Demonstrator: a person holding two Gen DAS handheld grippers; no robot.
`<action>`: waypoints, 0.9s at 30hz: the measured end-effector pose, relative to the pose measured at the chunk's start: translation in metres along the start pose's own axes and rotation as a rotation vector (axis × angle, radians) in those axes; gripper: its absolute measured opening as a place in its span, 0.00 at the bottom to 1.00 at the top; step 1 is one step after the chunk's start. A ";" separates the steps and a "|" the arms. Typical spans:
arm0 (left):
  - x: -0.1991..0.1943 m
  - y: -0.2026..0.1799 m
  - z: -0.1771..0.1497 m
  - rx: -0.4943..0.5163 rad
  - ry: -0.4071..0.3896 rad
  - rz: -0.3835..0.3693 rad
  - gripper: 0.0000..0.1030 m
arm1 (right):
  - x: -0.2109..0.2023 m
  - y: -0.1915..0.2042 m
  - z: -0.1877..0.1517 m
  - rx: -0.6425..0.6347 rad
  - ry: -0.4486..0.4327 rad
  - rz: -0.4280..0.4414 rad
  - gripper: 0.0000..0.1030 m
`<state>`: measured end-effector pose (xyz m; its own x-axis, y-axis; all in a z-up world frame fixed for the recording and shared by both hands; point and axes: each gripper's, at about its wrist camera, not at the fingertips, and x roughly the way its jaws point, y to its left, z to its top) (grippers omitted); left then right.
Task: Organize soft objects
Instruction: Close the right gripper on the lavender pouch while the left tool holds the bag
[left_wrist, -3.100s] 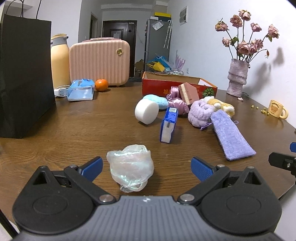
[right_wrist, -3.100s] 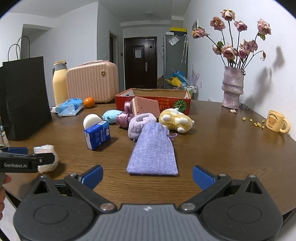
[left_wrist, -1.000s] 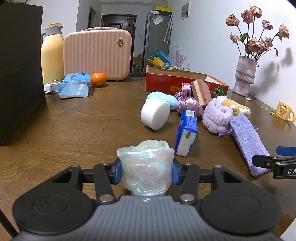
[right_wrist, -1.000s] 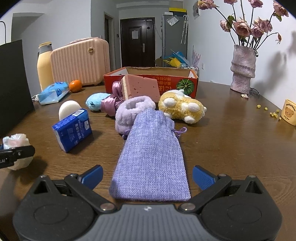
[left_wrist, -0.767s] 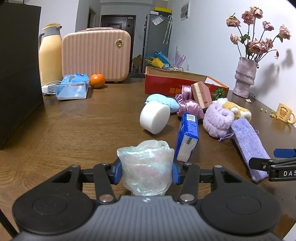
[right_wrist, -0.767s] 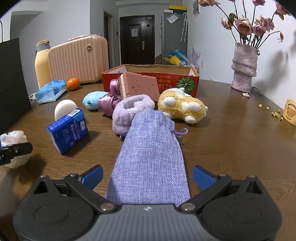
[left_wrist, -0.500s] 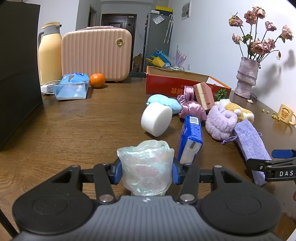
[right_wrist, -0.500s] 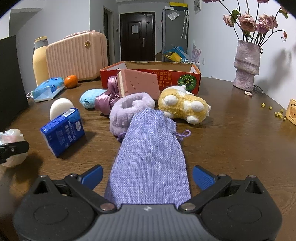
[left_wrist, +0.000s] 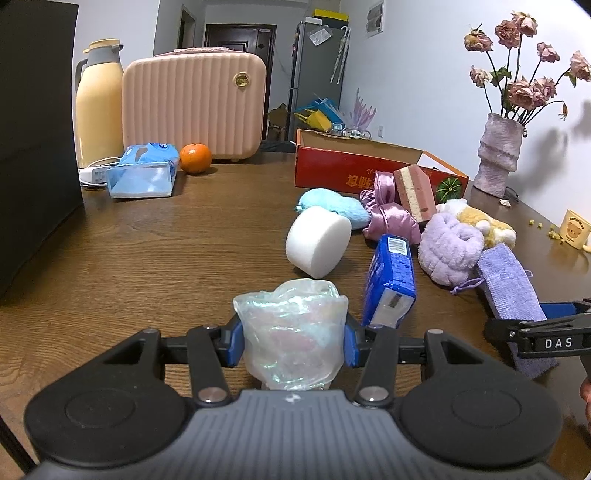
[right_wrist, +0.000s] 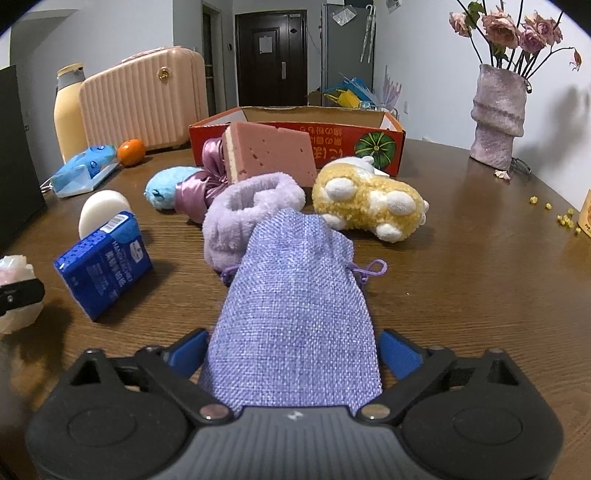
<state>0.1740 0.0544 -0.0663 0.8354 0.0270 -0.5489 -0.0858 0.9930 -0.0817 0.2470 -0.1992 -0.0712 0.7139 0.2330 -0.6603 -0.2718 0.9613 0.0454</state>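
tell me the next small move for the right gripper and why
Probably finish closing the right gripper on the lavender drawstring pouch. Its jaws have just been closing, the pouch's near end lies between them, and the pads do not seem to press it yet, so it cannot be lifted.

This is a lived-in home, a dining or living room by the look of it. A dark wooden table carries household odds and ends: a vase of dried roses at the upper right, a cream thermos jug and a pink ribbed vanity case at the upper left (beside an orange). Behind, a dark entrance door and a tall grey fridge close the hallway.
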 end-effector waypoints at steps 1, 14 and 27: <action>0.000 0.000 0.000 0.000 0.001 0.000 0.49 | 0.000 0.000 0.000 0.000 0.000 -0.001 0.91; 0.000 -0.001 0.001 0.000 -0.007 -0.003 0.49 | -0.003 -0.003 0.003 0.008 -0.023 0.014 0.58; -0.010 -0.002 0.006 0.006 -0.045 -0.006 0.49 | -0.013 -0.007 0.003 0.038 -0.048 0.038 0.40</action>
<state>0.1689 0.0528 -0.0552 0.8593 0.0263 -0.5109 -0.0777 0.9938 -0.0794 0.2415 -0.2086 -0.0603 0.7337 0.2750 -0.6213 -0.2749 0.9564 0.0986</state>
